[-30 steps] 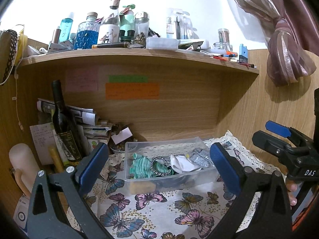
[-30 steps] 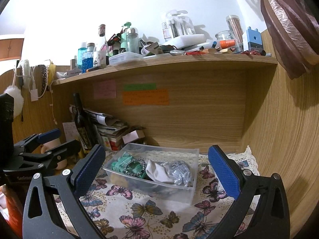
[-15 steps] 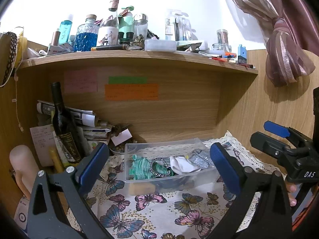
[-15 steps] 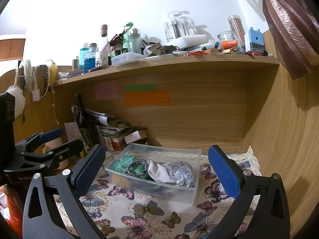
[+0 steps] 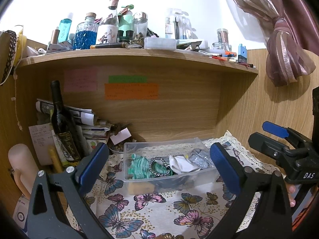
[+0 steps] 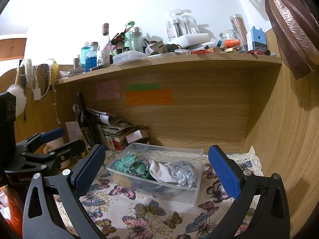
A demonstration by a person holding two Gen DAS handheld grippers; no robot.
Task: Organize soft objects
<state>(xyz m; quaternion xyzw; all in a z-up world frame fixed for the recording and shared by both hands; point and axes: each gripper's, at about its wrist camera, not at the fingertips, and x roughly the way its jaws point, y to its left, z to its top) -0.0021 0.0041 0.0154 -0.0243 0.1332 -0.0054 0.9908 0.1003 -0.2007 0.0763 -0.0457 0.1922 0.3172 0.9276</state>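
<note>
A clear plastic box (image 5: 127,171) (image 6: 196,191) stands on a butterfly-print cloth (image 5: 159,205) (image 6: 139,209). In it lie a green scrunchie (image 5: 139,168) (image 6: 124,162), a beaded dark ring (image 5: 157,166) (image 6: 139,166), a white soft piece (image 5: 181,163) (image 6: 161,173) and a silver glittery scrunchie (image 5: 199,159) (image 6: 184,173). My left gripper (image 5: 157,167) is open and empty, in front of the box. My right gripper (image 6: 155,171) is open and empty, also in front of the box. Each gripper shows at the side of the other's view.
A dark wine bottle (image 5: 61,123) (image 6: 85,123) and stacked papers (image 5: 89,123) stand left of the box. A wooden shelf (image 5: 139,54) above holds several bottles and jars. A wooden side wall (image 6: 289,139) stands on the right. A curtain (image 5: 285,45) hangs at upper right.
Both views have shifted slightly; the box sits a touch lower and nearer in the right wrist view. Both grippers stay open and empty.
</note>
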